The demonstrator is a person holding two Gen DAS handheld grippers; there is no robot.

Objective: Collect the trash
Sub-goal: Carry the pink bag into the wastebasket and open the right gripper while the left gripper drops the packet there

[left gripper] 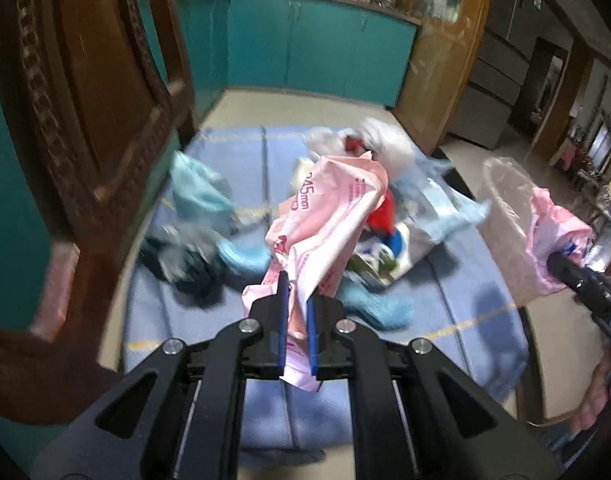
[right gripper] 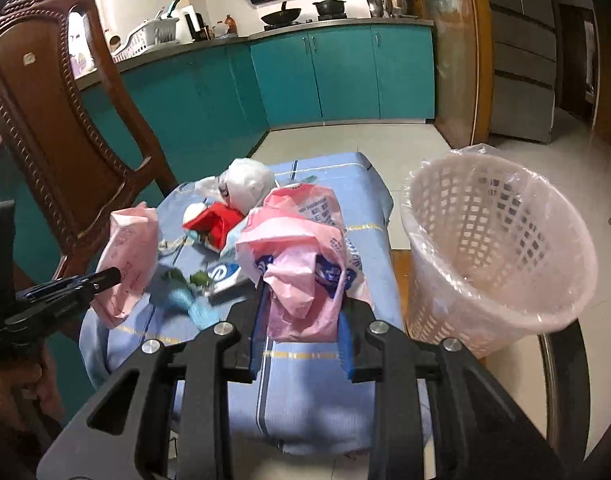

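1. Currently my left gripper [left gripper: 296, 304] is clamped on a pink wrapper [left gripper: 329, 216], lifted off the pile so it clears the rest.
2. My right gripper [right gripper: 301, 312] is clenched on a pink plastic bag [right gripper: 301, 256].
3. Lined basket [right gripper: 501, 240] sits right of the blue cloth [right gripper: 313, 396], close for dropping.

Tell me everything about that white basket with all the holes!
The basket is a pale, whitish plastic bin with a lattice of square holes in its wall. A thin clear plastic bag lines it and folds over the round rim. It leans, so its open mouth shows. It stands beside the right edge of the blue cloth, not on it. Hardly anything can be seen inside. Neither gripper touches it.
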